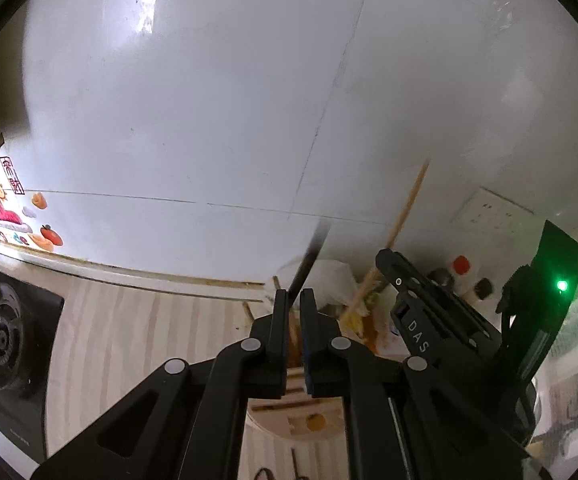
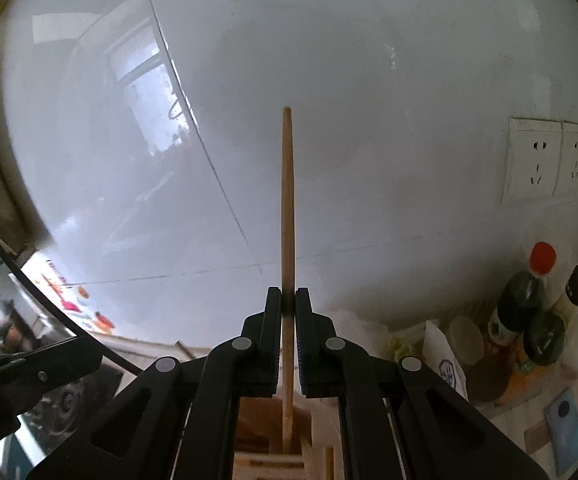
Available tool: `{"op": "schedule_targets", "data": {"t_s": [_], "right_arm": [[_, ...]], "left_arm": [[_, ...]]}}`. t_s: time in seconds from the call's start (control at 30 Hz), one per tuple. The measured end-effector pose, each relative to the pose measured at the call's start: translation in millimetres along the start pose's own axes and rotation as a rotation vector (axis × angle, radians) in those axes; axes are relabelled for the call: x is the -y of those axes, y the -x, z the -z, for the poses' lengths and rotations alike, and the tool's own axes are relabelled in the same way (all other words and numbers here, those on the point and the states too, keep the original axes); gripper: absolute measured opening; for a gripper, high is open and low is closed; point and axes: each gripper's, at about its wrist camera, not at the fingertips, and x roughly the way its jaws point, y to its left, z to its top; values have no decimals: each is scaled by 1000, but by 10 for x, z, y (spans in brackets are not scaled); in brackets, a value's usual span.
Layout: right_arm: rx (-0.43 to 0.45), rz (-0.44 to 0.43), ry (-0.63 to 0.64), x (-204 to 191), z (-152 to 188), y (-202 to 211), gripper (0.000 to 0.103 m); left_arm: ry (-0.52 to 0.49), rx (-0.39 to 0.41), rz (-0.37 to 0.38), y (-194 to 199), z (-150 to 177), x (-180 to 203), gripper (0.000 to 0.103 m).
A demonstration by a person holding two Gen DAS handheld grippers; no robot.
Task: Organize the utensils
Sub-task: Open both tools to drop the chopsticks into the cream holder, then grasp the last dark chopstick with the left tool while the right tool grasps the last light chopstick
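Both utensils are still in transit over the wooden holder (image 2: 285, 460): the right claw (image 2: 288, 300) pinches an upright wooden chopstick (image 2: 287, 200) whose lower end dips inside, the left claw (image 1: 295, 300) pinches a dark chopstick (image 1: 311, 256), neither yet released.

From where I sat, the dark utensil (image 1: 309, 258) was motion-blurred, its lower end hidden between the left gripper's fingers (image 1: 279, 312). The wooden stick (image 2: 287, 240) ran down behind the right gripper's fingers (image 2: 273, 320); its foot was hard to make out. Bottle labels (image 2: 501, 326) were unreadable.
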Motion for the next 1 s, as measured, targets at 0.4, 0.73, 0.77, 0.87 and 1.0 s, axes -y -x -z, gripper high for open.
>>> {"op": "schedule_targets", "data": {"t_s": [0.4,0.73,0.77,0.87,1.0], "right_arm": [[-21,77,-60,383,59,1130,51],[-254,174,-38,724,1049,1077,68],[-303,174,-37,714,1212,961,68],[-451,174,-32,770,1625,669,68],[-691,185,-22,824,2359,193,61]], "left_arm": [[13,147,-159,851,286,-44,99],[32,-49,-305,264,1315,-365,103],[31,-84,-323,132,1451,-405,103],[28,-192,-367,-196,1839,-494,103],[34,-360,-410,-647,2378,-626,103]]}}
